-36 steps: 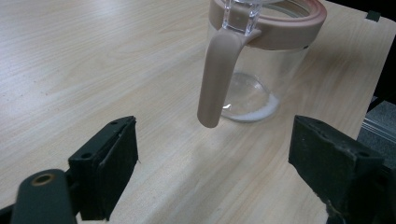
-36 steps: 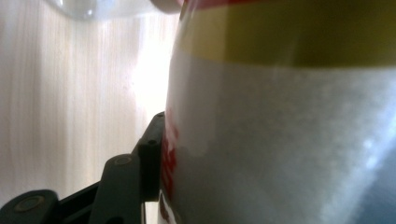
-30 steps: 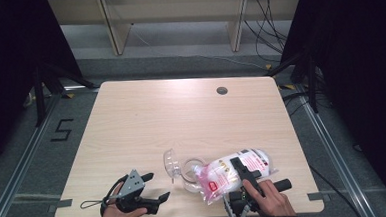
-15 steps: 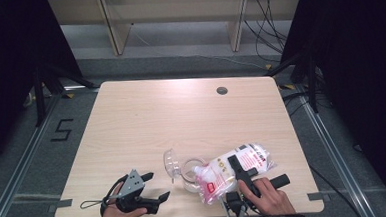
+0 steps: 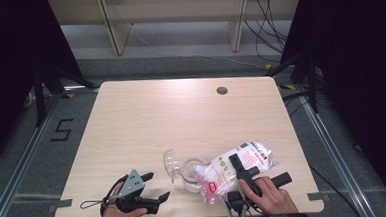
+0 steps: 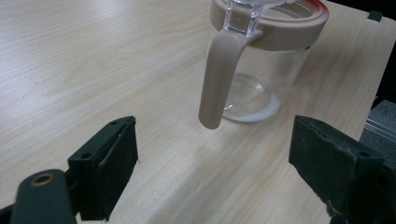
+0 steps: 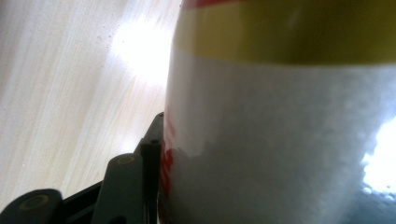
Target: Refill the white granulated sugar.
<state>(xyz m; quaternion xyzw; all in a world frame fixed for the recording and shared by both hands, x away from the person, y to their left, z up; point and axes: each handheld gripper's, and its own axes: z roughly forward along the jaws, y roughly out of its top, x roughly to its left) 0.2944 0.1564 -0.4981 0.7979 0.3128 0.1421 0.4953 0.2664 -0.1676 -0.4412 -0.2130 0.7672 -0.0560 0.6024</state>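
At the near edge of the tabletop (image 5: 181, 114), a clear glass jar (image 5: 192, 172) stands upright with its hinged lid (image 5: 171, 163) swung open to the left. The jar carries a beige collar and a beige handle (image 6: 217, 77); a thin layer of white granules covers its base.

The right hand-held gripper (image 5: 244, 172) grasps a plastic bag of white granules (image 5: 236, 167), probably sugar or salt. In the right gripper view, the left jaw presses flat against the bag's side, and the bag's bulk fills the gap between the jaws. The jaws sit about half-way closed, which suits a soft, bulky package.

The bag's long axis runs diagonally in the high view, from upper right to lower left. Its lower-left end rests over the jar's mouth, so the bag points down and left toward the opening. This tilt appears intended to let the contents run into the jar under gravity. The open lid keeps the mouth clear for that purpose.

The left hand-held gripper (image 5: 153, 193) rests on the tabletop, near the jar but apart from it. Its jaws stand wide apart and empty. In the left gripper view, the jaws frame the jar's handle, which suggests a standby position for steadying the jar if required.
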